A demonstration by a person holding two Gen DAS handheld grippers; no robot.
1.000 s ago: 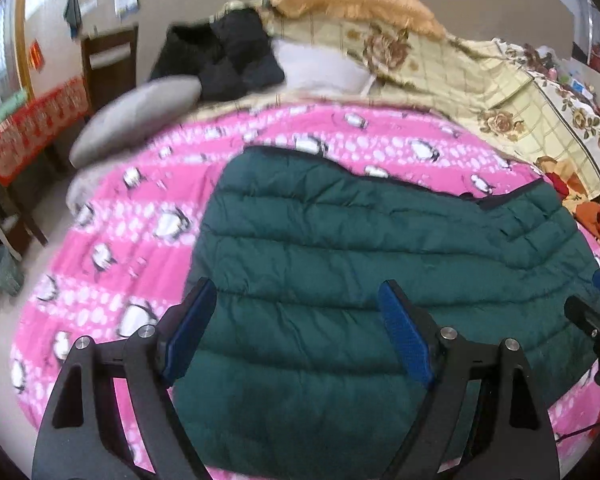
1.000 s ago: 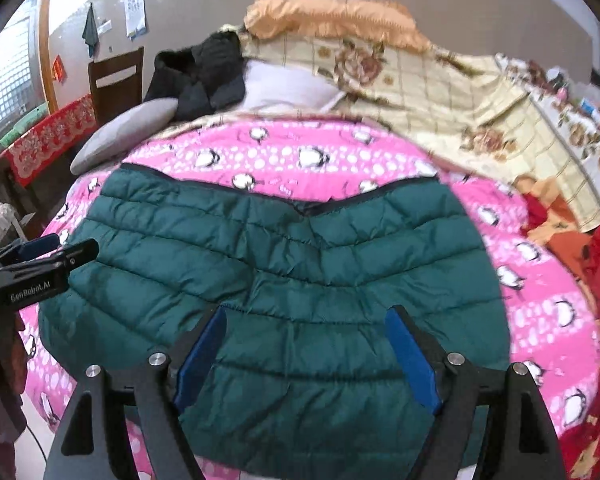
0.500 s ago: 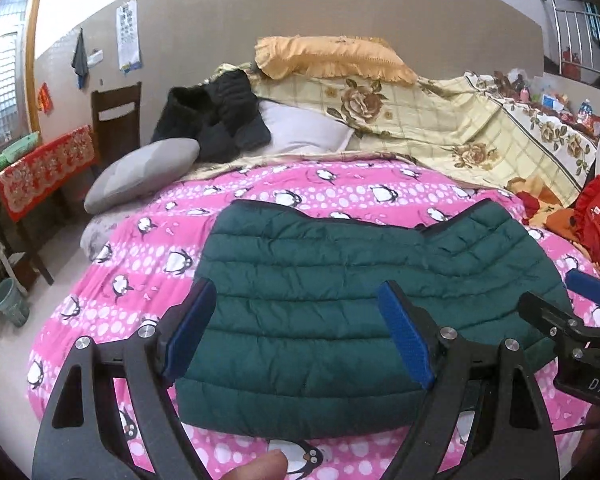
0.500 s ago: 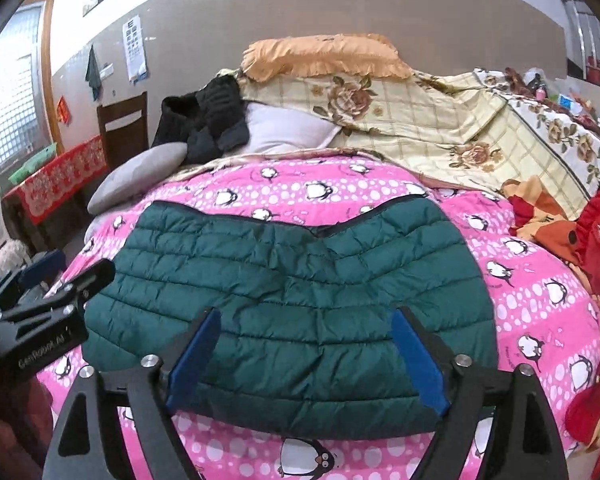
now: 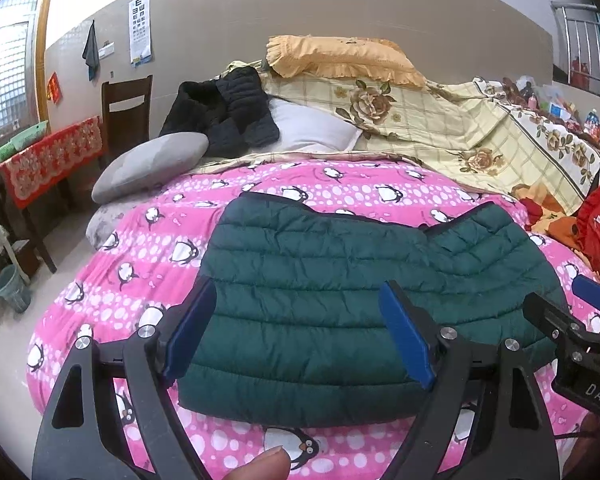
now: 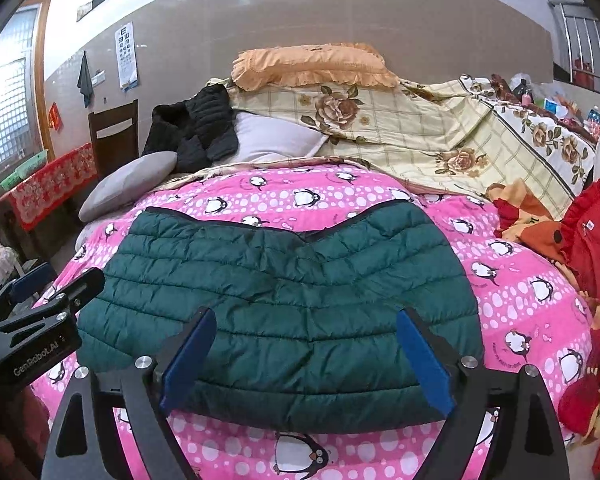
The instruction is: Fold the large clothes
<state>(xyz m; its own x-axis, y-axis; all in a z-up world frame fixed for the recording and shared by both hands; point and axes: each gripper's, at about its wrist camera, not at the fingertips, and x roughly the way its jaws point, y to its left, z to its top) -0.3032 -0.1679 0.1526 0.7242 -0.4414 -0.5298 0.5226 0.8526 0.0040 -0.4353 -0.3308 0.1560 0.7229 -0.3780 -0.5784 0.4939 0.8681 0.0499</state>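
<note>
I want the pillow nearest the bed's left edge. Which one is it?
The grey pillow, lying low at the left edge beside the black jacket; the white pillow sits mid-bed and the orange pillow tops the pile.

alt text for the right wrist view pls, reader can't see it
A dark green puffer jacket lies folded on a pink penguin-print bedspread, seen between the open blue fingers of the right gripper, which holds nothing. The left gripper shows at the left edge, with pillows and a floral quilt piled behind.

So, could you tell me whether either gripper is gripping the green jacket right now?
No, the left gripper and right gripper both hang open above the green jacket, which lies folded on the pink blanket.
</note>
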